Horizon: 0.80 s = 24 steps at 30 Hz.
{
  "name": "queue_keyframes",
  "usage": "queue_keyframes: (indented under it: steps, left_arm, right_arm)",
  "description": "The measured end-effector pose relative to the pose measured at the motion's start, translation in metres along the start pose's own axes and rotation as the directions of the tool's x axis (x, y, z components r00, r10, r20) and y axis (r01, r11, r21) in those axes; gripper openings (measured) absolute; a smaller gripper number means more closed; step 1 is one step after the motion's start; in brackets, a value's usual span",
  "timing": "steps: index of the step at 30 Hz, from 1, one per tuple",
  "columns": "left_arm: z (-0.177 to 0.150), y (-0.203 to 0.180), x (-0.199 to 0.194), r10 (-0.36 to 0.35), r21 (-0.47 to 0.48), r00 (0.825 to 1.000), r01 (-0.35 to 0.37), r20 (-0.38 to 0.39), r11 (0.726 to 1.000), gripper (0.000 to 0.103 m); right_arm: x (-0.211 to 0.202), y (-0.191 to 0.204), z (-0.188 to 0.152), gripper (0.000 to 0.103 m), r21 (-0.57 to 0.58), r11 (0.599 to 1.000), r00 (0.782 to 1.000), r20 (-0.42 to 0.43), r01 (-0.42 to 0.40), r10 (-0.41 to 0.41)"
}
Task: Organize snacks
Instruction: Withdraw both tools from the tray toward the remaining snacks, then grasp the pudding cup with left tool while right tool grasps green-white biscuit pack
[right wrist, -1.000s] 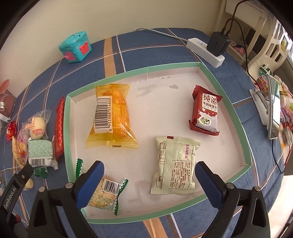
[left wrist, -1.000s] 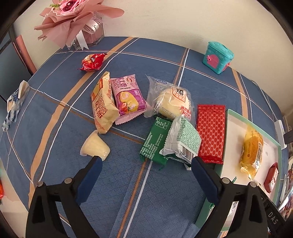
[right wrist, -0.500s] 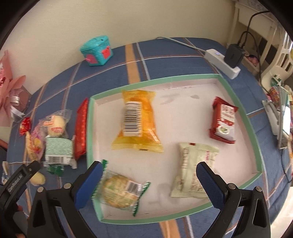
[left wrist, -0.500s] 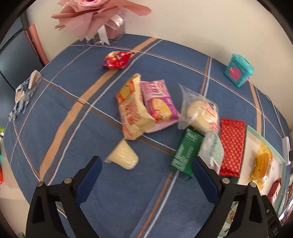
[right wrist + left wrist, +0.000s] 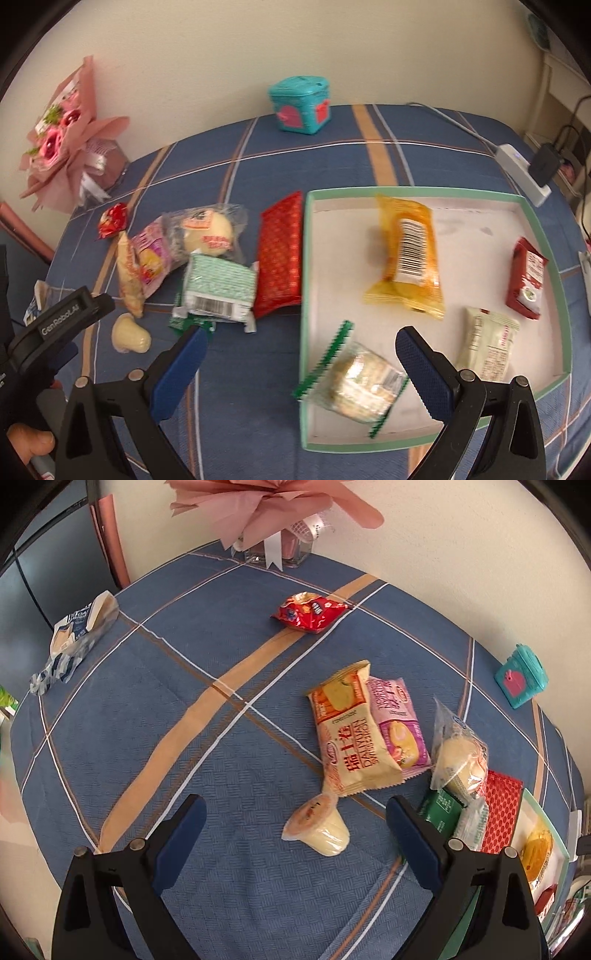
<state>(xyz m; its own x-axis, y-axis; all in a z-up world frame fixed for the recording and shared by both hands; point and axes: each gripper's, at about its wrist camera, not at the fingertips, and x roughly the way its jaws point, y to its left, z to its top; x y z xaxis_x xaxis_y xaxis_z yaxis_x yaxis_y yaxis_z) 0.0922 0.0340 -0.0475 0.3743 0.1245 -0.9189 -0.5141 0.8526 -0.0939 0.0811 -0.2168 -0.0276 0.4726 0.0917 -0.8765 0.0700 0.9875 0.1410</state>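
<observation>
My left gripper (image 5: pixel 295 823) is open and empty, just above a small pale jelly cup (image 5: pixel 317 829) lying on its side on the blue cloth. Beyond it lie an orange-cream packet (image 5: pixel 351 734), a pink packet (image 5: pixel 399 727), a clear-wrapped bun (image 5: pixel 458 757), a green packet (image 5: pixel 439 806) and a red packet (image 5: pixel 498 812). My right gripper (image 5: pixel 299 350) is open and empty over the left rim of the green-edged tray (image 5: pixel 305 295). The tray holds a yellow packet (image 5: pixel 410 254), a red pouch (image 5: pixel 528 280), a pale packet (image 5: pixel 487 343) and a green-edged cracker pack (image 5: pixel 354 380).
A pink bouquet in a glass vase (image 5: pixel 273 520) stands at the back by the wall. A small red packet (image 5: pixel 308 611) and a blue-white bag (image 5: pixel 74 635) lie apart on the cloth. A teal toy box (image 5: pixel 301 105) and a power strip (image 5: pixel 524 173) sit behind the tray.
My left gripper has swung left and closer to the jelly cup, which now lies between its fingers. My right gripper has moved left, from over the tray's middle to its left rim.
</observation>
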Motion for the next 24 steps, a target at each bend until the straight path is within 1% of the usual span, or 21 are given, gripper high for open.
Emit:
queue_keyframes:
  steps: [4, 6, 8, 11, 17, 20, 23, 24]
  left_arm:
    - [0.004, 0.009, 0.005, -0.009, -0.028, 1.000, 0.009, -0.013, 1.000, 0.098]
    - [0.005, 0.012, 0.007, -0.018, -0.038, 1.000, 0.018, -0.019, 0.999, 0.098]
    - [0.006, 0.013, 0.010, -0.026, -0.042, 0.999, 0.025, -0.027, 0.999, 0.098]
    - [0.006, 0.014, 0.019, -0.045, -0.045, 0.997, 0.042, -0.062, 0.998, 0.098]
    - [0.008, 0.009, 0.043, -0.117, -0.045, 0.983, 0.112, -0.142, 0.993, 0.098]
    - [0.008, 0.011, 0.050, -0.113, -0.063, 0.981, 0.104, -0.155, 0.993, 0.098]
    - [0.008, 0.015, 0.058, -0.130, -0.093, 0.977, 0.116, -0.168, 0.989, 0.097]
    - [0.008, 0.017, 0.060, -0.140, -0.100, 0.975, 0.124, -0.173, 0.987, 0.095]
  right_arm:
    - [0.005, 0.018, 0.003, 0.103, -0.036, 0.997, 0.998, 0.004, -0.067, 0.067]
    - [0.006, 0.026, 0.005, 0.103, -0.053, 0.995, 0.997, 0.017, -0.081, 0.082]
    - [0.008, 0.032, 0.007, 0.103, -0.066, 0.994, 0.996, 0.013, -0.092, 0.093]
    - [0.016, 0.039, 0.011, 0.103, -0.086, 0.992, 0.996, -0.001, -0.091, 0.092]
    - [0.035, 0.038, 0.019, 0.103, -0.031, 0.990, 0.990, -0.042, -0.137, 0.135]
    - [0.044, 0.039, 0.022, 0.103, -0.017, 0.989, 0.988, -0.053, -0.146, 0.145]
    - [0.053, 0.039, 0.024, 0.103, 0.000, 0.988, 0.987, -0.062, -0.152, 0.151]
    - [0.055, 0.039, 0.025, 0.103, 0.007, 0.988, 0.985, -0.066, -0.156, 0.157]
